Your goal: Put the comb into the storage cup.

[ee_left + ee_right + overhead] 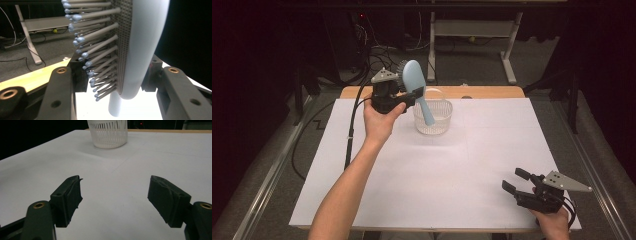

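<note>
A white sheet [437, 170] covered most of the wooden table [492, 92], and toward its far edge stood a white slatted basket [435, 120] with a thin handle arched over it.

The left gripper [413, 95] was raised above the sheet just to the left of the basket, gripped from below by the person's left hand [379, 120]. Its jaws were clamped on a light blue hairbrush [417, 85], squeezing the head near where it narrows into the handle. The brush head rose above the jaws (its bristles faced away from the high view), while the handle slanted down over the basket's opening; whether its tip touched the basket could not be told. In the left gripper view the hairbrush [142, 45] stood between the two jaws, grey bristles [100, 47] jutting left.

The right gripper [516, 181] sat low at the near right corner of the sheet, well apart from the brush, jaws spread with nothing between them.
</note>
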The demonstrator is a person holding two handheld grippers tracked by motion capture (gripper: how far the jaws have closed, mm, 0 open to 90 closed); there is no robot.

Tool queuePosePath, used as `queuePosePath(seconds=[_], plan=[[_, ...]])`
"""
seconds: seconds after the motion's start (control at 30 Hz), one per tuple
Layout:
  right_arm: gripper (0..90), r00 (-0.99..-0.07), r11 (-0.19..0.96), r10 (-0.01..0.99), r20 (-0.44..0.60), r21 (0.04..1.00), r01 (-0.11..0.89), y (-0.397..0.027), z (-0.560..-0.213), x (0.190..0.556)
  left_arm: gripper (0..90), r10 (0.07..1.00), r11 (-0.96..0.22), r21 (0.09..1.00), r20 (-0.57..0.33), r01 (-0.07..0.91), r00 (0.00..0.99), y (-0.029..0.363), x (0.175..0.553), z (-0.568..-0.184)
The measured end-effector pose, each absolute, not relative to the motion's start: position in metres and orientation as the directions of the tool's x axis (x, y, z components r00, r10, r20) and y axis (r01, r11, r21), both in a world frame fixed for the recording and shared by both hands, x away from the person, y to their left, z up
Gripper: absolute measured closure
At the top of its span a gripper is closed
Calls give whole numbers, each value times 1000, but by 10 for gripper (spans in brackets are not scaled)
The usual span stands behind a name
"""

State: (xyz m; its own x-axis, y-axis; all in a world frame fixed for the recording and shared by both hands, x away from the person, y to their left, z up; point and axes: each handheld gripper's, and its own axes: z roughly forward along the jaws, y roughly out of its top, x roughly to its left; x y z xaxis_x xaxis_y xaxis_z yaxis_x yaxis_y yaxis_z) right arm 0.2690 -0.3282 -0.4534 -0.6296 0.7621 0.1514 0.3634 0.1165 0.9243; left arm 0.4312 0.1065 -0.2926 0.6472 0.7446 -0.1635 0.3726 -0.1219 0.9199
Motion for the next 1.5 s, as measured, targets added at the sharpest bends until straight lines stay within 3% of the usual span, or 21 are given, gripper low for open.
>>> queuePosePath(seconds=[0.6, 1.5], plan=[[271, -631, 115, 761, 152, 925, 363, -329, -453, 269, 509, 769, -140, 916, -139, 376, 624, 81, 457, -289], [271, -638, 117, 754, 155, 925, 363, -329, -453, 269, 507, 800, -179, 874, -137, 451, 584, 65, 483, -320]])
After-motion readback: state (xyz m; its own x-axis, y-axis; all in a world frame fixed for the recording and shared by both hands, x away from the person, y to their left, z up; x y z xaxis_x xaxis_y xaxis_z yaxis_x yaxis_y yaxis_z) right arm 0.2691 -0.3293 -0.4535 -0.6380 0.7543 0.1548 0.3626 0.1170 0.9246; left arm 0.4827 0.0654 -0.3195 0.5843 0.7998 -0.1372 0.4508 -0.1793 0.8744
